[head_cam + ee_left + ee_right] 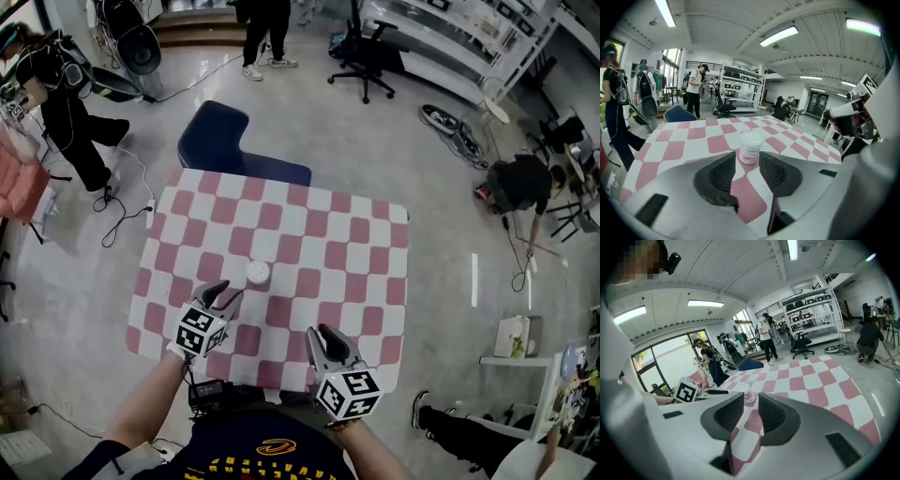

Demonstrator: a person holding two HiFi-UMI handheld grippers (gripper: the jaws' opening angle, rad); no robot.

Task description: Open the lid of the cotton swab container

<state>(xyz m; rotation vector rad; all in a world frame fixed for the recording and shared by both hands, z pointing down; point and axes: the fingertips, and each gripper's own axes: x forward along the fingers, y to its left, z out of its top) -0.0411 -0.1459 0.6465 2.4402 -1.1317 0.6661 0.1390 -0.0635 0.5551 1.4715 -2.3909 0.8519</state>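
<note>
Pink-and-white chequered cloth: spread over the square worktop, which stands on a pale glossy floor.
Task's thing: a small round white plastic cotton swab container stands upright on the cloth, left of the worktop's middle. The left gripper view shows a pinkish label on its side.
Lid: the white lid sits closed on top of the container.
Left hand-held gripper: its black jaws stand apart with nothing pressed between them. It is tilted down towards the cloth, just short of the container. In its own view the container lines up with the gap but lies beyond the pads, untouched.
Right hand-held gripper: its jaws stand apart by a narrower gap and hold nothing. It is over the near part of the worktop, well apart from the container. In its own view the container looks small and far off through the gap.
Marker cubes: each gripper carries a black-and-white cube, one on the left and one on the right.
Behind the worktop: a dark blue chair touches the far edge.
Room: a black office chair and white shelving stand further off. A person in dark clothes crouches at the right.
</note>
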